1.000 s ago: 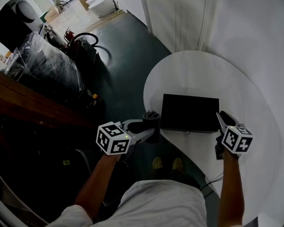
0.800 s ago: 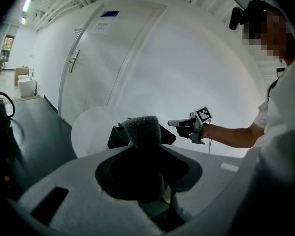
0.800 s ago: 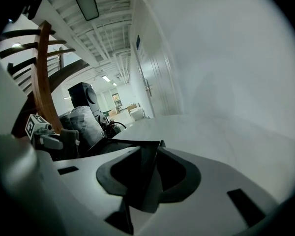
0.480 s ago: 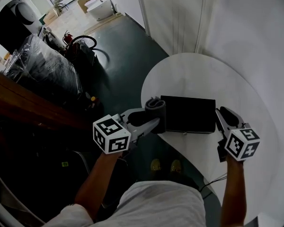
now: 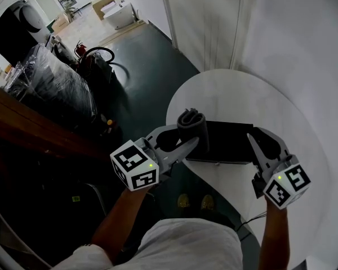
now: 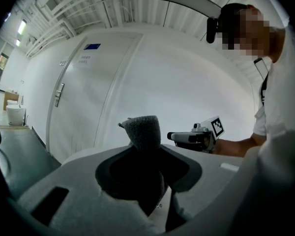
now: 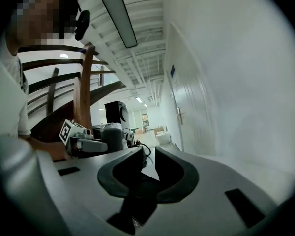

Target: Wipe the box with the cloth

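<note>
Left gripper (image 5: 190, 135) is clamping the rolled cloth (image 5: 191, 120) at the black box's (image 5: 225, 142) edge, needing lowering to wipe, while right gripper's (image 5: 258, 135) empty, part-open jaws are just narrowing.

The box (image 5: 225, 142), centre of the head view, is black; the cloth (image 5: 192, 125) at its left end is dark grey. The counter (image 5: 231, 89) is white. The left gripper (image 5: 188, 135) and right gripper (image 5: 259, 135) are pale grey, their cubes patterned with black-and-white squares. The floor (image 5: 146, 61), upper left, is dark green
</note>
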Motion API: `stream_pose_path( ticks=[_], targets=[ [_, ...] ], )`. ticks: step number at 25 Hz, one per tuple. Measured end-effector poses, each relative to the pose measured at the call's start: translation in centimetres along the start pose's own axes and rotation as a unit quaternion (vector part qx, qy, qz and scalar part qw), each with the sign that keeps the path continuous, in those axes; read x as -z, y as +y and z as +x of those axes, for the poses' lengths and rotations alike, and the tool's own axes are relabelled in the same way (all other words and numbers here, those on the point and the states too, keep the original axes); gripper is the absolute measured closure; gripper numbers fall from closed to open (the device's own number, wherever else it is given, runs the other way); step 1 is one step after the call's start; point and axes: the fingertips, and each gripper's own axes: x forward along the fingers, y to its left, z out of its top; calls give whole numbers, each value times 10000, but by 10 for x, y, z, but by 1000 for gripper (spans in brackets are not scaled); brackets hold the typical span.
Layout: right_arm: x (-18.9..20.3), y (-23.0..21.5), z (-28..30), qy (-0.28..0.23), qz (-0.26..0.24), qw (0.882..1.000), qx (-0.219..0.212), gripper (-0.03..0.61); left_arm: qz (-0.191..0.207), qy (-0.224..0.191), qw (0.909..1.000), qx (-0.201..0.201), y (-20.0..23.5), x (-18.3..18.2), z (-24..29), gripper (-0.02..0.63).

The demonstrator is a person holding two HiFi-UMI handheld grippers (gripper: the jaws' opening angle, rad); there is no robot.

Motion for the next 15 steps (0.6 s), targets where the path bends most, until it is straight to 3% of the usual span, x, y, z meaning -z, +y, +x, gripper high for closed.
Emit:
stream_pose_path(
  ticks=[10, 15],
  targets=[
    [-29, 37, 0, -600, -466, 9966, -333, 541, 578, -845, 9947, -100, -23, -37, 1, 489],
    [-34, 50, 0, -770, -590, 9944, -412, 549, 816, -1014, 9914, -149, -34, -43, 1, 489]
  ],
)
